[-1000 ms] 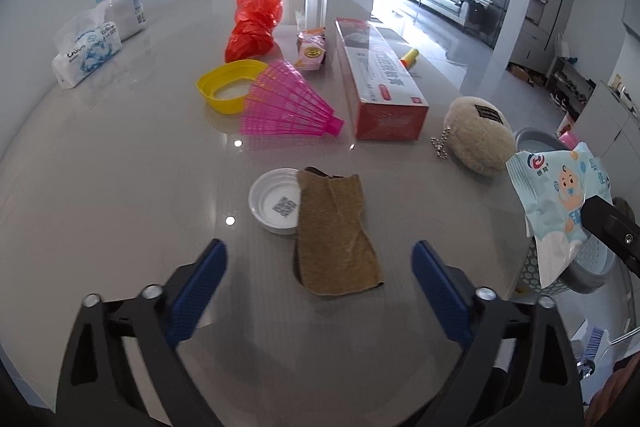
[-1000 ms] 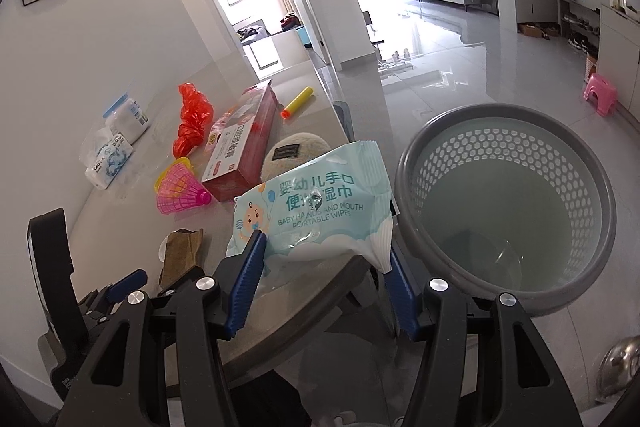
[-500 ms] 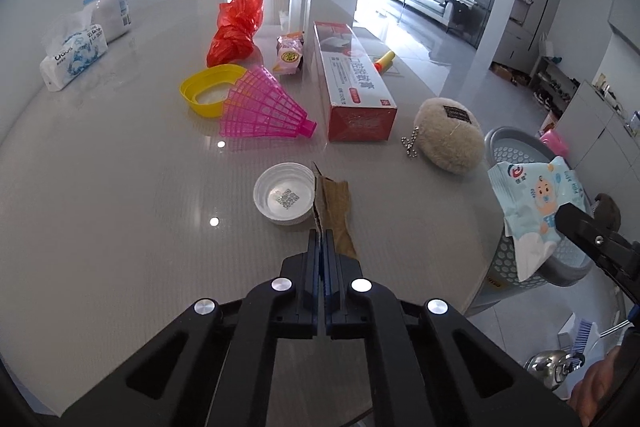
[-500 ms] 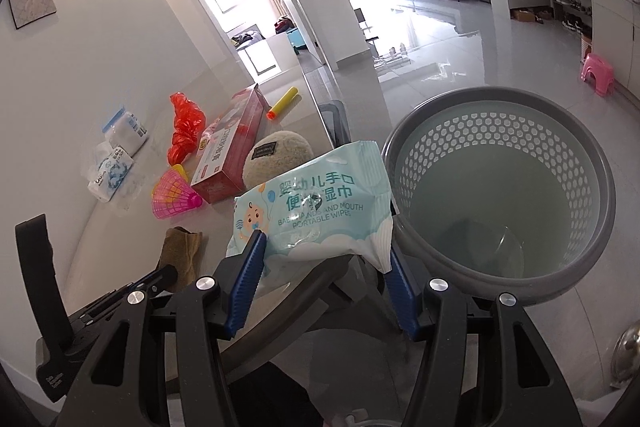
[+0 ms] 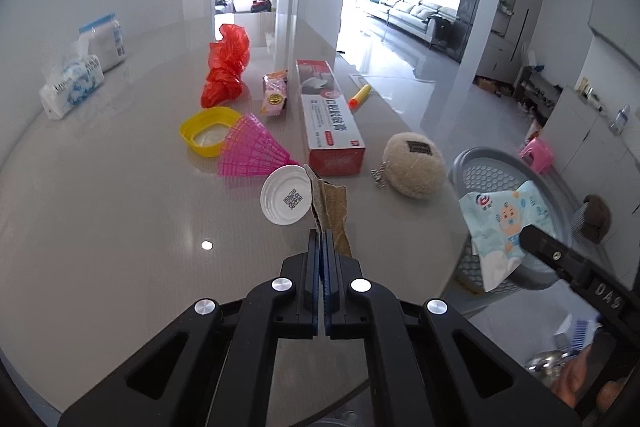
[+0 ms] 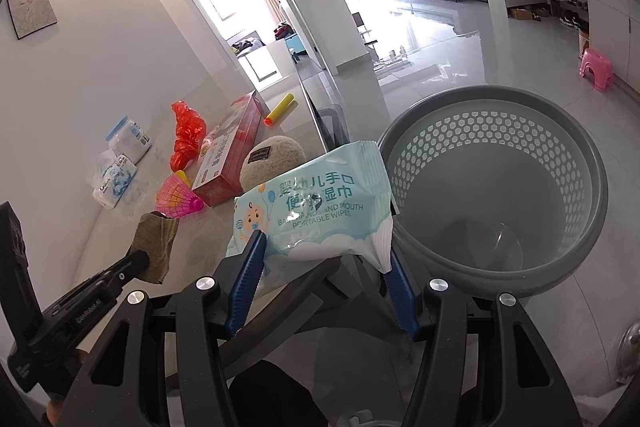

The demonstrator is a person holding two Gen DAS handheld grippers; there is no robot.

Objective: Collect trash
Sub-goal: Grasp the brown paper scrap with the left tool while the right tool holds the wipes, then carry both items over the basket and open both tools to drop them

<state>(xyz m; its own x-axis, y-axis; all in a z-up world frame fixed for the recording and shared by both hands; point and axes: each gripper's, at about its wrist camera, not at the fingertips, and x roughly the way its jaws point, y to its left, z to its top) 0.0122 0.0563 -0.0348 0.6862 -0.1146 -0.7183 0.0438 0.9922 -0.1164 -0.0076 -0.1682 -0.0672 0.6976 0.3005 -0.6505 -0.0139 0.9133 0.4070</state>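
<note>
Right, my left gripper (image 5: pixel 322 241) has its jaws pinched fully together on the near end of the cardboard (image 5: pixel 331 205), a torn brown scrap that stands up off the table (image 5: pixel 100 211). A white lid (image 5: pixel 286 200) shows just left of the scrap; I cannot tell whether it rides up with it or lies on the surface. Ahead of that pinch the table is crowded: a pink fan (image 5: pixel 252 151), a yellow dish (image 5: pixel 208 131), a red box (image 5: pixel 330 119) and a plush ball (image 5: pixel 414 165) sit close together, with a red bag (image 5: pixel 226 71) further back. To the left the tabletop is bare out to the tissue packs (image 5: pixel 70 89) by the wall.

My right gripper (image 6: pixel 320 267) has its jaws about half open, clamped across the width of the wipes pack (image 6: pixel 316 207), which is held flat and face up. The pack hangs past the table's rounded edge, its right corner just reaching the near rim of the grey basket (image 6: pixel 592 163). The basket stands on the floor tight against that edge, its mouth wide open. In the left view the pack overlaps the basket's mouth. Beyond the basket the floor is open as far as a pink stool (image 6: pixel 596 67).
</note>
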